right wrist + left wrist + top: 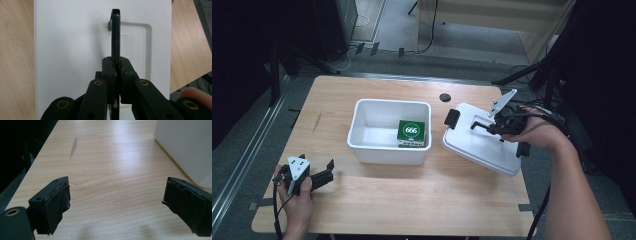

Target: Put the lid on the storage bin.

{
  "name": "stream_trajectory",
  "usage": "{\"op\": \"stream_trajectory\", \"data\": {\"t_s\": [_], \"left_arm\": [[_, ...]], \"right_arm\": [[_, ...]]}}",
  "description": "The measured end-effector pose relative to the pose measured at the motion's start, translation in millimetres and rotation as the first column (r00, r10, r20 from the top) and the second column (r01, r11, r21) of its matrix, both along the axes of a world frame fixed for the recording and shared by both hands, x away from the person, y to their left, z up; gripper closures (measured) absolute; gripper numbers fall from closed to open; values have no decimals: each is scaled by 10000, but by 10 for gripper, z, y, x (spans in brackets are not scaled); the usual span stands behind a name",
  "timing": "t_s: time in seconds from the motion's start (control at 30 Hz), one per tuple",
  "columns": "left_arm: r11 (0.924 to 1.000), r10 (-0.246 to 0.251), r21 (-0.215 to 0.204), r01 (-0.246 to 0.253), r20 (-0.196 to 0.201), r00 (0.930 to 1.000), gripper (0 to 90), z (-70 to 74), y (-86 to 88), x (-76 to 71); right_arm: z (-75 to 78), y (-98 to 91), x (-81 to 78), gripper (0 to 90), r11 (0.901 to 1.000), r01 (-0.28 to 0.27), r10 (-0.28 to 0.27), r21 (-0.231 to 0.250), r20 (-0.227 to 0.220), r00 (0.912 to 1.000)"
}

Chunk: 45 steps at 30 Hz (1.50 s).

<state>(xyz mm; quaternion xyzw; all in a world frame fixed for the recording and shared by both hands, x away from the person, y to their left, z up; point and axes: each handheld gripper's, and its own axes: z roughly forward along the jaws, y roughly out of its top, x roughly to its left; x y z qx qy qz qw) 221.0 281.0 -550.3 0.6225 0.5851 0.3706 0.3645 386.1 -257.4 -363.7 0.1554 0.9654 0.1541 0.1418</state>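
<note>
A white open bin point(387, 152) stands mid-table with a green box marked 666 point(411, 131) in its right end. Right of it lies the white lid point(482, 147), with a black latch point(452, 118) at its near-bin end. My right gripper point(477, 125) is shut on the lid's thin black handle point(115, 35); in the right gripper view the jaws point(116, 62) pinch the handle edge-on above the lid's white top point(72, 50). My left gripper point(329, 170) rests low at the front left, open point(116, 197), with nothing between its jaws. The bin's wall point(185, 145) stands ahead to its right.
A dark round grommet hole point(445, 97) sits near the table's back edge. A grey scuff point(317, 121) marks the wood left of the bin. Bare wood stretches along the front of the table point(422, 200). Cables and stands crowd the floor beyond.
</note>
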Motion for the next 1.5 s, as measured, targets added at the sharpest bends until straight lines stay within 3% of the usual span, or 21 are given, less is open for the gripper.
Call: {"op": "stream_trajectory", "data": {"t_s": [0.57, 1.07, 1.5], "left_arm": [[10000, -11, -53, 12, 38, 10000, 73, -2, 5, 3], [9999, -48, -127, 48, 11, 10000, 73, 0, 15, 1], [9997, -73, -213, 73, 9, 10000, 73, 0, 23, 2]], "right_arm": [[337, 254, -7, 853, 9982, -577, 571, 189, 296, 9979], [479, 746, 19, 853, 9922, -1240, 1236, 98, 346, 9917], [587, 1267, 37, 853, 9750, -2216, 2221, -172, 346, 9744]]}}
